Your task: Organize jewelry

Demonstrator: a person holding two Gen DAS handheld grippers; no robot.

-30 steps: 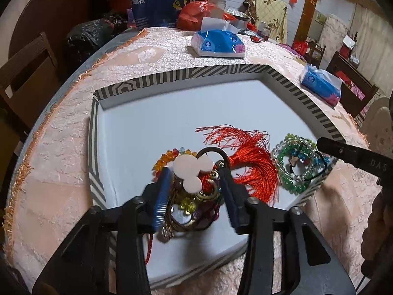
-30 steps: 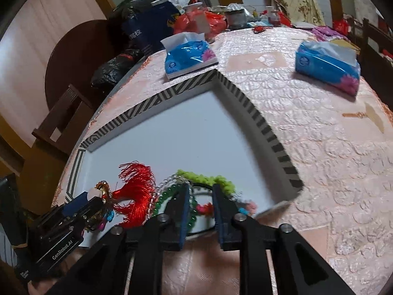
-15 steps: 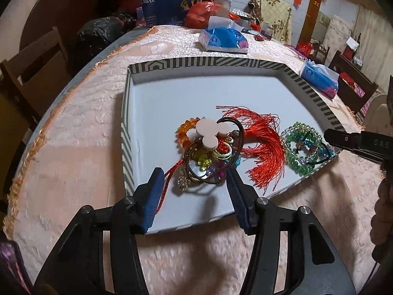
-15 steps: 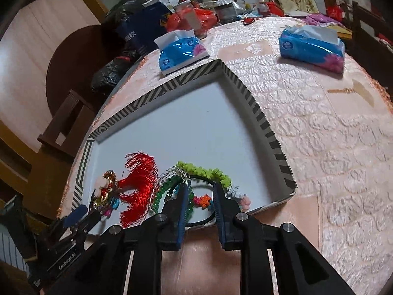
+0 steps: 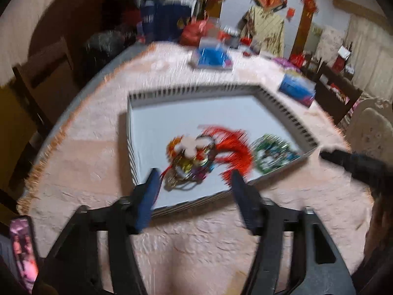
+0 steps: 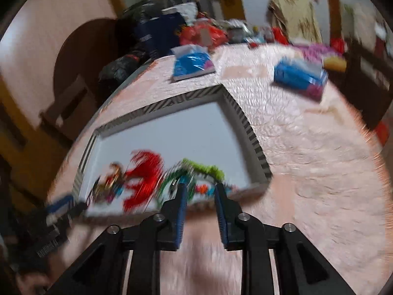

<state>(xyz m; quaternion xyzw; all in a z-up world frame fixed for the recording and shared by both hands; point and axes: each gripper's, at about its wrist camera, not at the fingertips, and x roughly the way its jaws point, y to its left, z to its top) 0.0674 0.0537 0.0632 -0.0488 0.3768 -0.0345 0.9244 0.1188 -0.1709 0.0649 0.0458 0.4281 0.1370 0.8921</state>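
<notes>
Two tissue packs (image 6: 192,62) sit on the pink-clothed counter (image 6: 307,172) behind the tray (image 5: 289,115); both grippers (image 5: 194,179) (image 6: 199,189) angle downward, fingers spreading, empty.

No text readable, both views motion-blurred, faint lettering perhaps on the left hand-held gripper (image 6: 52,223), illegible

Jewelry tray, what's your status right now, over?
Both jaws opening, nothing between them. Jewelry pile and bead bracelets lie in the striped tray. Nothing blocking.
</notes>
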